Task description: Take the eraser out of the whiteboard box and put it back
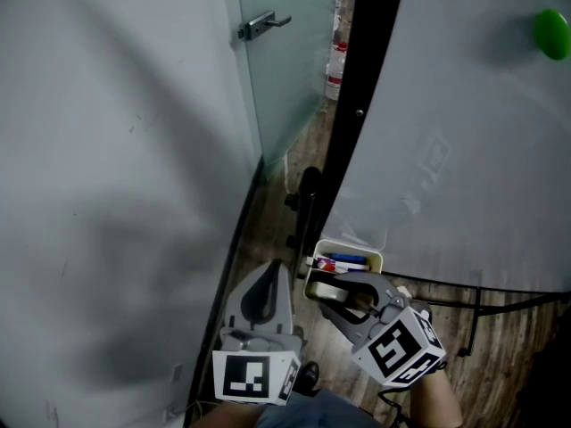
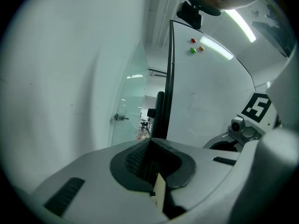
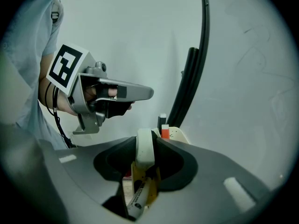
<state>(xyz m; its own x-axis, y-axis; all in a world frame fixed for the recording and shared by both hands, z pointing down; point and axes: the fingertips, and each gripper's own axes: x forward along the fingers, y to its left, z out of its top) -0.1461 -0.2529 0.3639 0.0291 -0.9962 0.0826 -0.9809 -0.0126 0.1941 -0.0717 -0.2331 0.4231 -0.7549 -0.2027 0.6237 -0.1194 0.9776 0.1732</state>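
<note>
A cream whiteboard box (image 1: 369,257) hangs at the lower edge of the whiteboard (image 1: 464,132), with markers (image 1: 342,263) lying in it. My right gripper (image 1: 332,291) points down into the box from the near side. In the right gripper view a pale eraser (image 3: 144,155) stands on edge between the jaws of the right gripper (image 3: 145,141), and both jaws press on its sides. A marker (image 3: 139,196) lies below it, and the box rim (image 3: 180,135) shows beyond. My left gripper (image 1: 270,275) hovers left of the box, shut and holding nothing.
A grey wall (image 1: 107,194) fills the left side. A glass door (image 1: 285,61) with a metal handle (image 1: 260,25) stands behind. The whiteboard's black frame (image 1: 357,87) runs down to a stand foot (image 1: 308,194) on the wooden floor. A green magnet (image 1: 551,32) sticks on the board.
</note>
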